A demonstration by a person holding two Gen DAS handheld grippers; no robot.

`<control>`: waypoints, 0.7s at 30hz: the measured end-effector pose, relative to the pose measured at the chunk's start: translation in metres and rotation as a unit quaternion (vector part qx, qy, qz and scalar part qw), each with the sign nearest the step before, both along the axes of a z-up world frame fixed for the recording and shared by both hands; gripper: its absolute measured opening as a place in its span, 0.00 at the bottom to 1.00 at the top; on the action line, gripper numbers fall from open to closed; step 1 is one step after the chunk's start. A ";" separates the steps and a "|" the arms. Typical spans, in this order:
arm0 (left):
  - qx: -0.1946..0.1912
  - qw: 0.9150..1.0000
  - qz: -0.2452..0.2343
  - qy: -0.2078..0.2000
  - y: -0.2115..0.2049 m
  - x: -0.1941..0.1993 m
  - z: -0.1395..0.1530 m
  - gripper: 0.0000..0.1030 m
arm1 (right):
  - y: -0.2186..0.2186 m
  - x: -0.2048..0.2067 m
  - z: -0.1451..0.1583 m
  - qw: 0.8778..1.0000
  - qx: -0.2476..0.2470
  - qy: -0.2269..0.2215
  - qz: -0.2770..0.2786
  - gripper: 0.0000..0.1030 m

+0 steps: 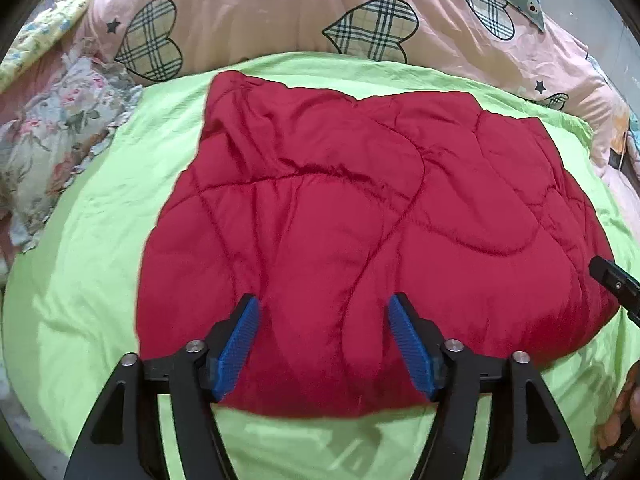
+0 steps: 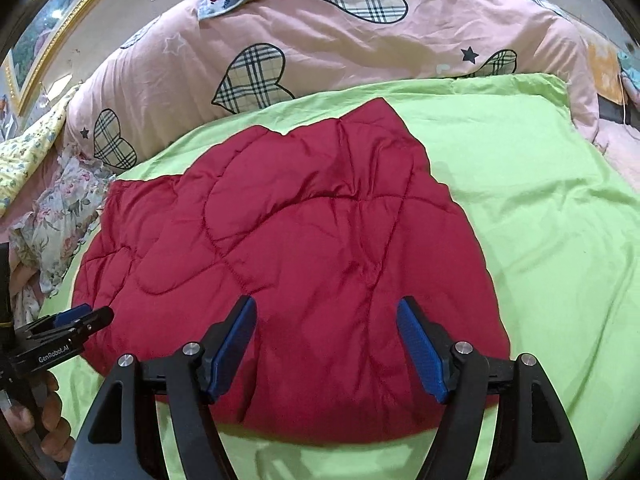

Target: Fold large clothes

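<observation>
1. Garment: red quilted padded jacket [image 1: 360, 220] lies folded and flat on a lime-green cotton sheet [image 1: 80, 280] on the bed.
2. Left tongs [image 1: 323, 320]: blue pads apart, above the jacket's near edge, gripping nothing.
3. Right tongs [image 2: 326, 320]: blue pads apart, above the near edge, empty.
4. Pink heart-print duvet [image 1: 260, 12] lies bunched beyond the sheet.

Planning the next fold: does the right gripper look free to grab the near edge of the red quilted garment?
Probably yes. The right gripper is open above the red garment, whose near edge lies bare on the green sheet.
</observation>
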State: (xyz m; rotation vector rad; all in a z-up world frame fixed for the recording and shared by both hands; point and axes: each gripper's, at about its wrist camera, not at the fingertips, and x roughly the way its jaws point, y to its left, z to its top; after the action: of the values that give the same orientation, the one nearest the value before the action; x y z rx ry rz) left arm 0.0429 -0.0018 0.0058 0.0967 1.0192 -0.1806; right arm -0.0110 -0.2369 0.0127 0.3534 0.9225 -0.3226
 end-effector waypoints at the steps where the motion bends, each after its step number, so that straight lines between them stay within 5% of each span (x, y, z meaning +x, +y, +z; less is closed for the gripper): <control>1: 0.004 1.000 0.002 -0.001 0.000 -0.003 0.001 0.71 | 0.002 -0.002 0.001 1.000 0.002 0.000 0.003 0.72; 21: 0.059 0.996 0.014 -0.063 0.005 -0.040 0.026 0.80 | 0.039 -0.002 0.017 0.998 -0.022 0.013 0.053 0.75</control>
State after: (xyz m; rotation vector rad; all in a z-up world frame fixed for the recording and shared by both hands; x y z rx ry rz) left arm 0.0031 0.0035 0.0321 0.1988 0.9037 -0.0872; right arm -0.0134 -0.1978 0.0296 0.2587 0.9537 -0.2493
